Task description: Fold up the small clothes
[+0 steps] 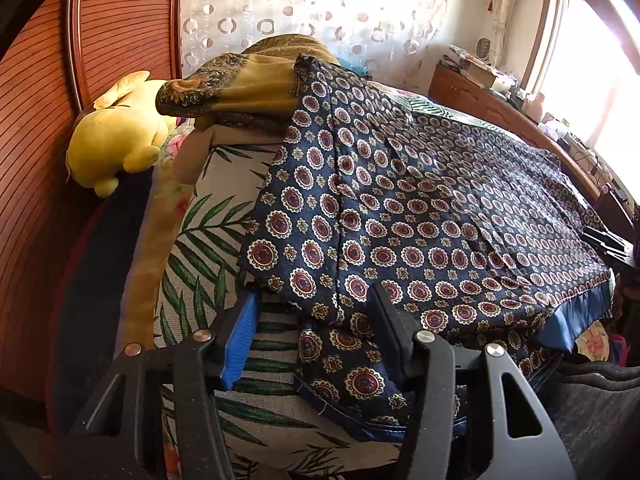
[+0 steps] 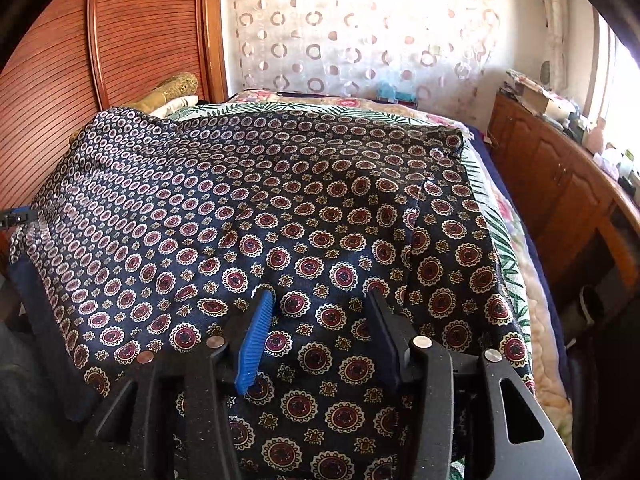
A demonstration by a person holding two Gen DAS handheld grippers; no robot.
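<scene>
A dark blue patterned cloth (image 2: 280, 208) lies spread flat across the leaf-print bed cover (image 1: 208, 216), one corner hanging off the near edge. Your left tongs (image 1: 316, 320) and right tongs (image 2: 320, 312) both stand half open above it, holding nothing. Pinch carelessly and you may catch the cover too, dragging the slippery cloth askew.

Patterned garment (image 1: 420, 216) spread on bed (image 1: 208, 248), plush toy (image 1: 116, 140) left, cabinet (image 2: 560, 176) right
</scene>
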